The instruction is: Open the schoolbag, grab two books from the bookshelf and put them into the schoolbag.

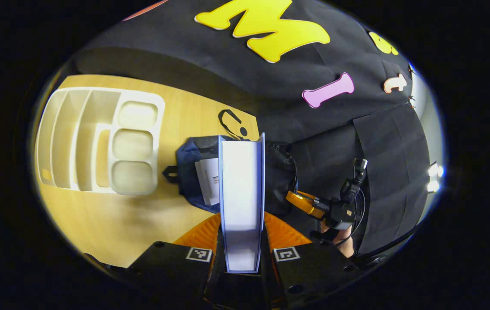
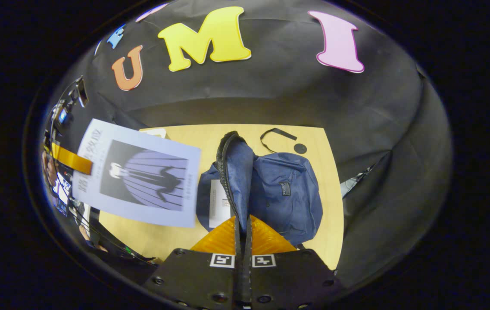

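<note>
While the left hand-held gripper point(image 1: 243, 254) clamps a blue-covered book point(image 1: 241, 202) edge-on between its fingers, the navy schoolbag point(image 1: 197, 172) sits straight ahead beyond the book, open, with a second book point(image 1: 208, 181) inside. Left of it on the wooden surface point(image 1: 115, 224) is the white bookshelf point(image 1: 98, 140). Right hand-held gripper point(image 2: 242, 241) is closed on the schoolbag's zipper edge point(image 2: 227, 172), holding it up; bag body lies directly ahead.
</note>
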The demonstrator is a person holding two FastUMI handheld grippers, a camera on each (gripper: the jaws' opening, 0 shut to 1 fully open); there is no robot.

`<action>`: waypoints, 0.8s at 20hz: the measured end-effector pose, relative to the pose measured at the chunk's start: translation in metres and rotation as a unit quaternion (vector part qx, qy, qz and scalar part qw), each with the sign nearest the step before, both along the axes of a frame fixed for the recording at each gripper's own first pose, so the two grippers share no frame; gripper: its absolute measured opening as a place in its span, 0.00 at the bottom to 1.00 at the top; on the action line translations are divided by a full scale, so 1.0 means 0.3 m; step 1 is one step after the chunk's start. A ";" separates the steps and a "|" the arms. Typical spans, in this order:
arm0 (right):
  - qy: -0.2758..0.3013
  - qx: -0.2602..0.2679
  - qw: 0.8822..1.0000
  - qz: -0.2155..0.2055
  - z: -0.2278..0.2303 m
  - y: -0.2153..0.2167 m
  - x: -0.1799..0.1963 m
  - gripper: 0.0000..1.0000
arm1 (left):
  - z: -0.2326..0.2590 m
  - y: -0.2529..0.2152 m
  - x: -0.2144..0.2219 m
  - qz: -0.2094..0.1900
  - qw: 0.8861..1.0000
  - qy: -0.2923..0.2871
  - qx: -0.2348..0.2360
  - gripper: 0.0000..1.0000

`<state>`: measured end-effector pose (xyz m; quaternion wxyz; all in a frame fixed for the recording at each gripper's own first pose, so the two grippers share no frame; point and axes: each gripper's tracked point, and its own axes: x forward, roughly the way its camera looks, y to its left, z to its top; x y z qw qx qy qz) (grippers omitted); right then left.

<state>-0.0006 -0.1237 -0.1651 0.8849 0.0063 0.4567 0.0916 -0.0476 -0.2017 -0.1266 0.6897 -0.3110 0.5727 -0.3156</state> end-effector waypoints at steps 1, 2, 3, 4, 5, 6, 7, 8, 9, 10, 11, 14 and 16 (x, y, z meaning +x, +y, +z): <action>-0.001 0.000 1.000 -0.003 -0.003 -0.009 0.003 0.00 | -0.047 -0.029 0.013 0.007 1.000 0.006 0.000 0.42; -0.001 -0.001 1.000 -0.004 0.001 -0.017 0.002 0.00 | -0.099 -0.052 0.015 0.013 1.000 0.012 0.007 0.42; -0.003 -0.001 1.000 -0.005 0.001 -0.022 0.002 0.00 | -0.144 -0.075 0.006 0.017 1.000 0.019 0.014 0.38; -0.005 -0.003 1.000 -0.006 0.001 -0.030 0.003 0.00 | -0.181 -0.101 0.007 0.024 0.999 0.023 0.015 0.38; -0.006 -0.002 1.000 -0.008 0.009 -0.037 -0.001 0.00 | -0.209 -0.125 0.006 0.029 0.999 0.026 0.015 0.38; -0.004 0.000 1.000 -0.010 0.016 -0.038 -0.004 0.00 | -0.233 -0.143 0.001 0.031 0.999 0.030 0.015 0.38; -0.004 0.000 1.000 -0.010 0.024 -0.040 -0.007 0.00 | -0.253 -0.156 -0.010 0.033 0.999 0.035 0.015 0.43; -0.006 -0.001 1.000 -0.010 0.035 -0.048 -0.006 0.00 | -0.269 -0.172 -0.012 0.035 0.999 0.038 0.012 0.42; -0.008 -0.003 1.000 -0.010 0.042 -0.052 -0.003 0.00 | -0.282 -0.191 -0.009 0.037 0.999 0.039 0.007 0.42; -0.009 -0.004 1.000 -0.009 0.049 -0.053 -0.003 0.00 | -0.291 -0.209 -0.003 0.037 0.999 0.037 0.004 0.38; -0.010 -0.004 1.000 -0.009 0.053 -0.054 -0.001 0.00 | -0.307 -0.222 0.001 0.035 0.999 0.033 0.004 0.38; -0.018 -0.007 1.000 -0.003 0.082 -0.043 -0.007 0.00 | -0.346 -0.273 0.024 0.036 0.999 0.035 -0.005 0.38; -0.023 -0.014 1.000 0.002 0.096 -0.050 -0.010 0.00 | -0.362 -0.305 0.029 0.037 0.998 0.046 -0.021 0.38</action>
